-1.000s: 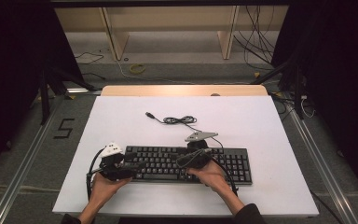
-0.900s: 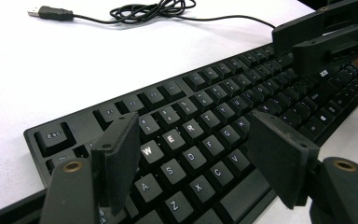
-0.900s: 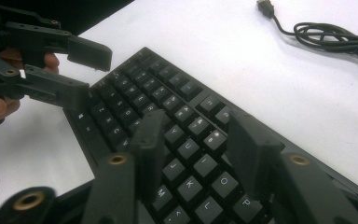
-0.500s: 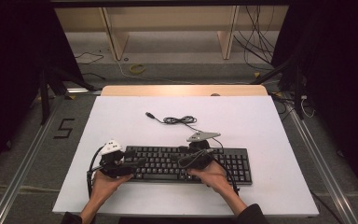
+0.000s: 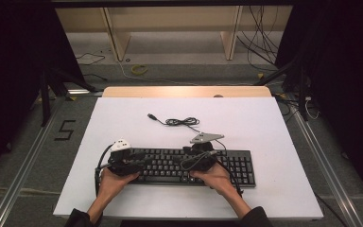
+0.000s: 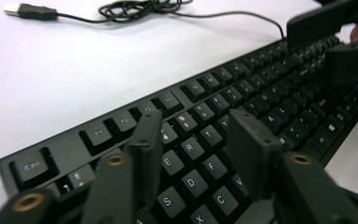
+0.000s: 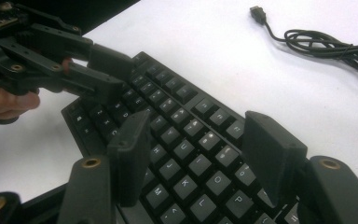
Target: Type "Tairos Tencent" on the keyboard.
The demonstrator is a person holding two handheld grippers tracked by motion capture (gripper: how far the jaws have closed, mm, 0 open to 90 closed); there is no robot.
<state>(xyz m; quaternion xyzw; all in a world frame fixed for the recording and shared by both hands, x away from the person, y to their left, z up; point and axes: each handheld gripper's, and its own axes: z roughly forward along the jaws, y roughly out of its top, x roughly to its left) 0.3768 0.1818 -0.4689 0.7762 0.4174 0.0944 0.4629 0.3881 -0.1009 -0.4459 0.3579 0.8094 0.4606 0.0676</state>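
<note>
We hover both grippers over the black keyboard (image 5: 189, 166) at the surface's near edge, left gripper (image 6: 193, 140) and right gripper (image 7: 200, 154) with jaws open, holding nothing. Next, we judge, comes pressing keys, precisely.

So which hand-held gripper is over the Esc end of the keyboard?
The left hand-held gripper, above the letter keys by Esc on the keyboard; the right one sits mid-board.

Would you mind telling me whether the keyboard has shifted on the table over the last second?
No. The keyboard lies where it did, its right end as far from the table's right edge as before.
</note>
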